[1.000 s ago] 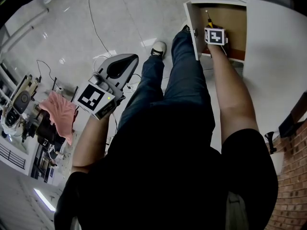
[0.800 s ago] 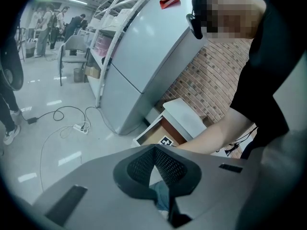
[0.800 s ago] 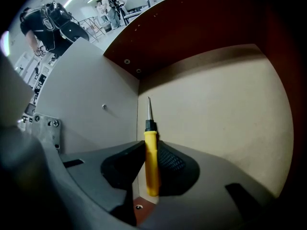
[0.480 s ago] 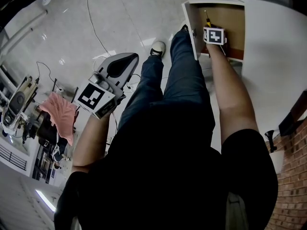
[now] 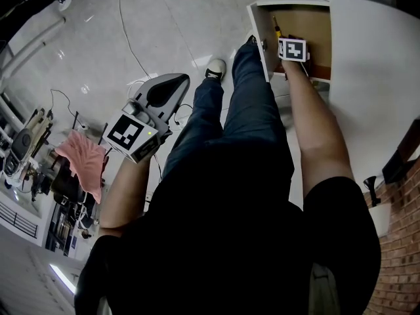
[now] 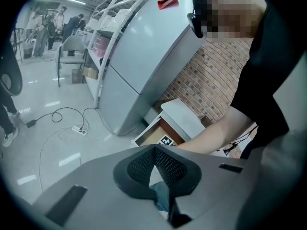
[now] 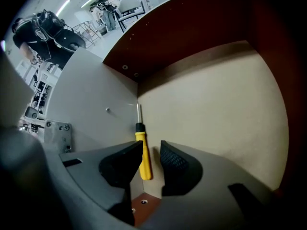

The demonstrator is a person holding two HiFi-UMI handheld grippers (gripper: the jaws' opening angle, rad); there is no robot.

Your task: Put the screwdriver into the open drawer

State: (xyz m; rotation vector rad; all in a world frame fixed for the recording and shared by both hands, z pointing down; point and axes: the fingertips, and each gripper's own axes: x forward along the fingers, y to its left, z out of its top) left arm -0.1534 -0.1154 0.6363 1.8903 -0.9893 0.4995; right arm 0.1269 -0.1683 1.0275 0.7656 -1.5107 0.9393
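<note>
While the left hand-held gripper (image 6: 154,150) hangs by the person's side over the floor (image 5: 98,38), jaws met at the tips w/ nothing btw them, it plays no part in the job. Further out, the right hand-held gripper (image 7: 151,152) reaches inside the open drawer (image 7: 216,104), low over its pale bottom. Its jaws stand narrowly apart. The screwdriver (image 7: 142,158) lies in the gap, its yellow handle right against the jaw at that view's left, w/ a sliver of space on the other side, so prob. not clamped. Beyond the jaws, the black collar & steel shaft run along the foot of the drawer's side wall (image 7: 91,104), tip pointing to the far corner. The screwdriver looks to rest on the drawer bottom, tho contact under the handle is hidden by the jaws.

Step in hand, imo: the release, i.e. task all but done. Next move calls for opening a touch wider if the handle clings, then drawing the gripper straight back & up w/o nudging the handle or catching the drawer front.
</note>
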